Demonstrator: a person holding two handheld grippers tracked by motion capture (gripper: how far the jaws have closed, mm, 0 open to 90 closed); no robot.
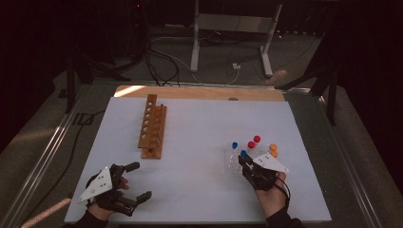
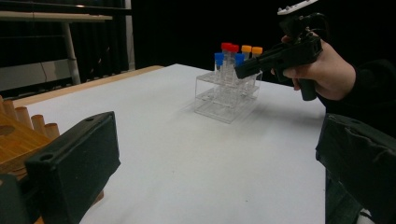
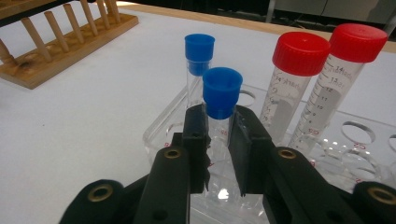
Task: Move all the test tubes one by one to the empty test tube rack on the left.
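Here the right gripper (image 3: 218,140) has its fingers (image 3: 194,140) clenched on the near blue-capped clear plastic tube (image 3: 221,100), gripping the barrel just under the cap while the tube stands upright in the clear acrylic rack (image 2: 224,100). That rack sits toward four o'clock on the white desk (image 1: 199,142). To do this lift well, I judge the pull should go straight up along the tube's axis, slow enough that the light rack does not ride up with it, and clear of the second blue-capped tube (image 3: 199,53) standing just behind.

The rack also holds two red-capped graduated tubes (image 3: 299,74) and two orange-capped tubes (image 2: 251,50); all look empty, and several holes stand free. The wooden peg rack (image 1: 153,127), at about eleven o'clock, carries nothing. The left gripper (image 1: 138,183) rests near seven o'clock, fingers released and holding nothing.
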